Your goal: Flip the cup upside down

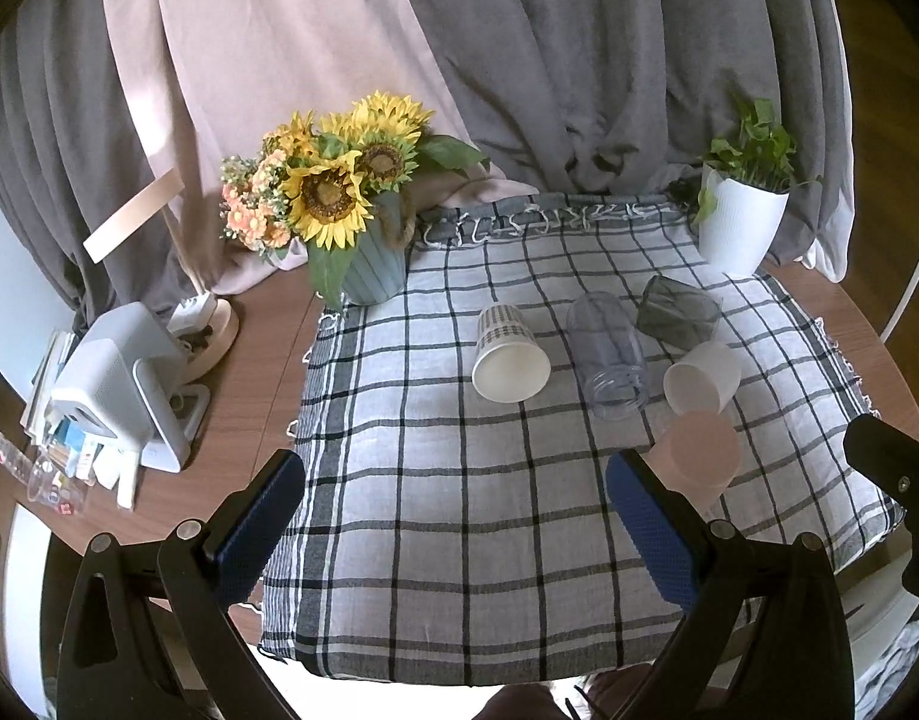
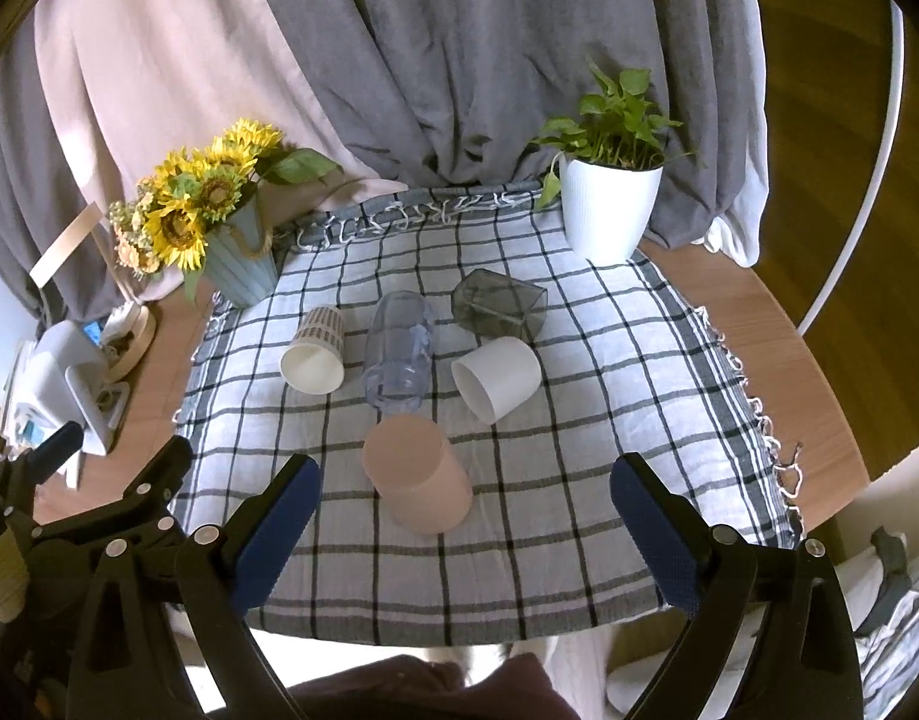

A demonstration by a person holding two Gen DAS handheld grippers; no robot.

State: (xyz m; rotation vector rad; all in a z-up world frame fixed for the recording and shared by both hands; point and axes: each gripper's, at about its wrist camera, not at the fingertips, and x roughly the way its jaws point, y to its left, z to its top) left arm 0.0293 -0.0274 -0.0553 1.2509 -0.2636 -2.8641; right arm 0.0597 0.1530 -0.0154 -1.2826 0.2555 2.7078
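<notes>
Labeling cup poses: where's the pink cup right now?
The pink cup stands upside down on the checked cloth, nearest the camera in the right wrist view, just in front of the clear jar and left of the plain white cup.

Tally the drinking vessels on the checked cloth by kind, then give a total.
Paper or plastic cups lying on their side: 2, the patterned cup and the white cup
Clear vessels lying on their side: 2, the clear jar and the dark glass
Cups standing upside down: 1, the pink cup
Total: 5
</notes>
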